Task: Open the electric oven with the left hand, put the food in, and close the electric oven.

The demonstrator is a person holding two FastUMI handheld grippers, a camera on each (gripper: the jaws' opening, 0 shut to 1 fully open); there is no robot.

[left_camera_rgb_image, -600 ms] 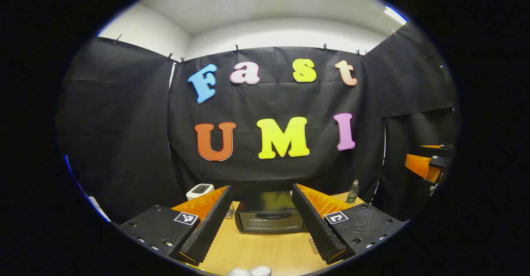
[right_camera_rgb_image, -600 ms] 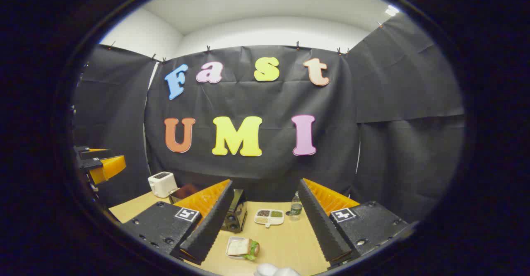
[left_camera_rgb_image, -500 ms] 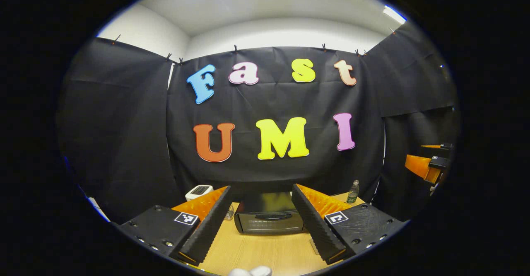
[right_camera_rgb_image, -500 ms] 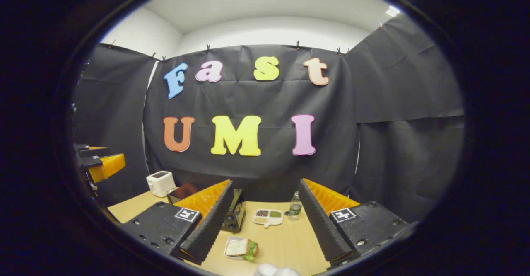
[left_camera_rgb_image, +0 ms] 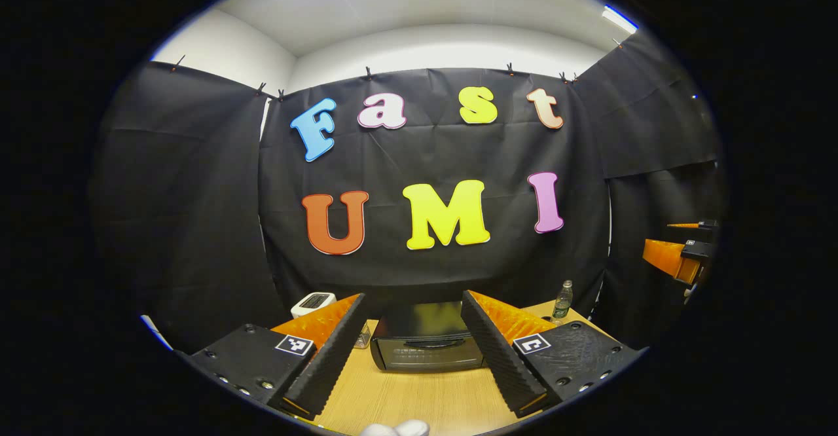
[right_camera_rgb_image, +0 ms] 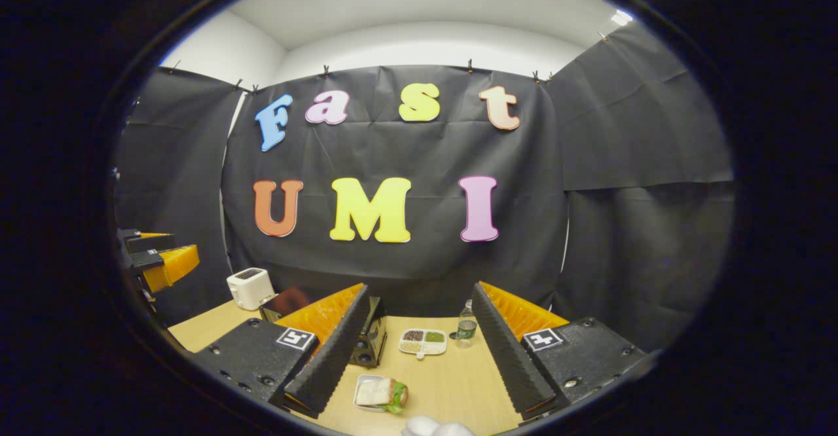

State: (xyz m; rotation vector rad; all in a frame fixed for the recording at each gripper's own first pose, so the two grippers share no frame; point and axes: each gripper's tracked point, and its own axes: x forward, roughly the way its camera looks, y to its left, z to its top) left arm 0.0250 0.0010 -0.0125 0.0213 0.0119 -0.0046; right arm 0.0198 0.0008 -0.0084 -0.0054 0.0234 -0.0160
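A: Where is the oven [left_camera_rgb_image: 427, 343] in the left gripper view?

B: On the wooden table [left_camera_rgb_image: 419, 400], straight ahead between the two fingers of the left gripper [left_camera_rgb_image: 412, 344]. Its door is closed, with the handle running across the top of the front. Those fingers stand wide apart with nothing between them.

A: Anything different from half a second ago?

B: Only a little. The oven sits a touch lower between the fingers and the wall behind has slid up slightly, so the camera has tipped down a bit. The white toaster [left_camera_rgb_image: 313, 303] at the back left and the bottle [left_camera_rgb_image: 562, 299] at the back right have shifted the same way.

A: And the right gripper [right_camera_rgb_image: 419, 341]?

B: Also spread apart, empty, above the table. The sandwich [right_camera_rgb_image: 383, 393] lies on its small plate [right_camera_rgb_image: 361, 400] just in front of the left finger, a shade lower and further left in the right gripper view than before. Beyond it a divided dish [right_camera_rgb_image: 423, 342] sits beside the bottle [right_camera_rgb_image: 465, 327], and the oven's side [right_camera_rgb_image: 370, 338] peeks out behind the left finger.

A: Can each see the other?

B: Yes. The right gripper [left_camera_rgb_image: 677, 259] shows at the right edge of the left gripper view, slightly lower than earlier; the left gripper [right_camera_rgb_image: 157, 259] shows at the left edge of the right gripper view.
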